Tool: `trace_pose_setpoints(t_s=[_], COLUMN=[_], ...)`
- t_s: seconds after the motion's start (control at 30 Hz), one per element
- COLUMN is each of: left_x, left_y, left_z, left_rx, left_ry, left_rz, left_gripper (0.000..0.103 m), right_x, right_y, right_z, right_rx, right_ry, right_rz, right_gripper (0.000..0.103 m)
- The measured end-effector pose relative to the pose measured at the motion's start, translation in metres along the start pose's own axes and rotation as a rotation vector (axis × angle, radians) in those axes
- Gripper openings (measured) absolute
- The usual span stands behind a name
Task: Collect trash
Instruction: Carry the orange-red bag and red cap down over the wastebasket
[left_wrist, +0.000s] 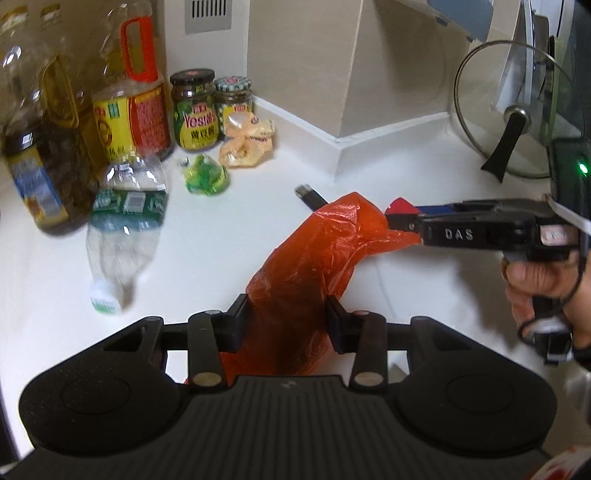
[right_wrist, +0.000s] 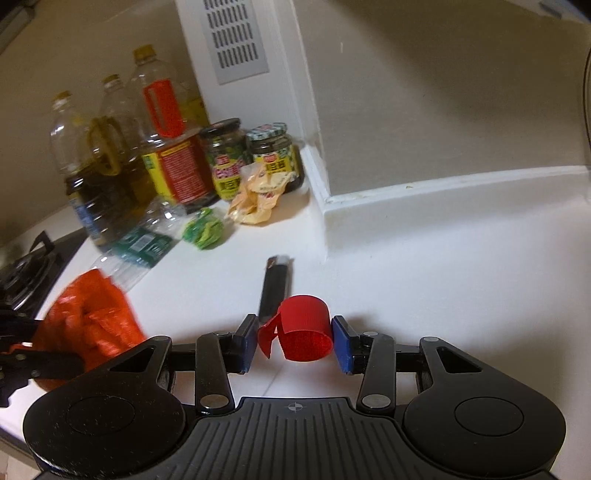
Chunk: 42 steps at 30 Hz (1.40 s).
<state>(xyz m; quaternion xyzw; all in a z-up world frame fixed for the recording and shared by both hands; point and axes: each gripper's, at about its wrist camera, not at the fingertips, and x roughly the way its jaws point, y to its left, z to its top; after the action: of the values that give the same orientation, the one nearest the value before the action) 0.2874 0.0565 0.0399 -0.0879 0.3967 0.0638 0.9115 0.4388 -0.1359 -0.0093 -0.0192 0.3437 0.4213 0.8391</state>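
My left gripper (left_wrist: 287, 310) is shut on an orange plastic bag (left_wrist: 332, 236), which rises from between its pads over the white counter. The bag's far end lies against my right gripper (left_wrist: 397, 218), which a hand holds at the right. In the right wrist view, my right gripper (right_wrist: 294, 325) has its blue pads closed on a curled red strip (right_wrist: 304, 325). The orange bag (right_wrist: 92, 317) hangs at the left. Loose trash lies beyond: a clear plastic bottle (left_wrist: 122, 236) (right_wrist: 136, 251) on its side, a green crumpled wrapper (left_wrist: 207, 175) (right_wrist: 205, 230) and a yellow crumpled wrapper (left_wrist: 245, 142) (right_wrist: 258, 199).
Oil bottles (left_wrist: 129, 110) and two jars (left_wrist: 194, 110) stand in the back left corner. A black knife-like tool (right_wrist: 275, 288) lies on the counter (right_wrist: 443, 277). A glass pot lid (left_wrist: 509, 110) leans at the right; a stove burner (right_wrist: 26, 269) sits at the left edge. A wall corner (left_wrist: 336, 147) juts out.
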Motion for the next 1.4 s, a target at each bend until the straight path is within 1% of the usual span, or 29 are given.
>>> trace_pose_setpoints(t_s=[0.13,0.2,0.4,0.53,0.67,0.83,1.0,1.1,1.23,1.4], left_x=[-0.01,-0.017,-0.04,-0.055,-0.061,-0.059,-0.051,-0.041,-0.028,-0.008], left_y=[-0.007,-0.011,-0.015,-0.009,0.0,0.009,0.017,0.019,0.02,0.024], left_z=[-0.022,-0.034,-0.071,-0.102,-0.133,-0.166,-0.186,-0.196,-0.208,-0.225], left_rx=[-0.061,-0.075,-0.057,-0.058,-0.081,-0.129,-0.197,-0.239,-0.277,-0.348], left_ry=[0.005,0.011,0.032,0.049,0.081,0.133,0.163,0.187,0.223,0.279], left_rz=[-0.051,-0.084,-0.175,-0.207,-0.221,-0.221,-0.183,-0.154,-0.123,-0.103], left_gripper=[0.039,0.039,0.038,0.039,0.038,0.038,0.038,0.039,0.038,0.038], right_x=[-0.029,-0.045,-0.092,-0.111,-0.121,-0.124,-0.107,-0.092,-0.076,-0.057], right_y=[0.017,0.026,0.062,0.089,0.118,0.144,0.156,0.155,0.149,0.14], right_z=[-0.024,-0.037,-0.082,-0.117,-0.147,-0.177,-0.2,-0.213,-0.225,-0.24], right_rx=[-0.018,-0.016,-0.005,0.022,0.035,0.028,-0.028,-0.068,-0.078,-0.073], right_ry=[-0.003,-0.003,-0.016,0.012,0.051,0.093,0.152,0.196,0.247,0.31], right_rz=[0.0,-0.011,-0.082,-0.122,-0.16,-0.19,-0.181,-0.17,-0.158,-0.142], right_gripper=[0.043,0.043,0.043,0.043,0.043,0.043,0.043,0.043,0.043,0.043])
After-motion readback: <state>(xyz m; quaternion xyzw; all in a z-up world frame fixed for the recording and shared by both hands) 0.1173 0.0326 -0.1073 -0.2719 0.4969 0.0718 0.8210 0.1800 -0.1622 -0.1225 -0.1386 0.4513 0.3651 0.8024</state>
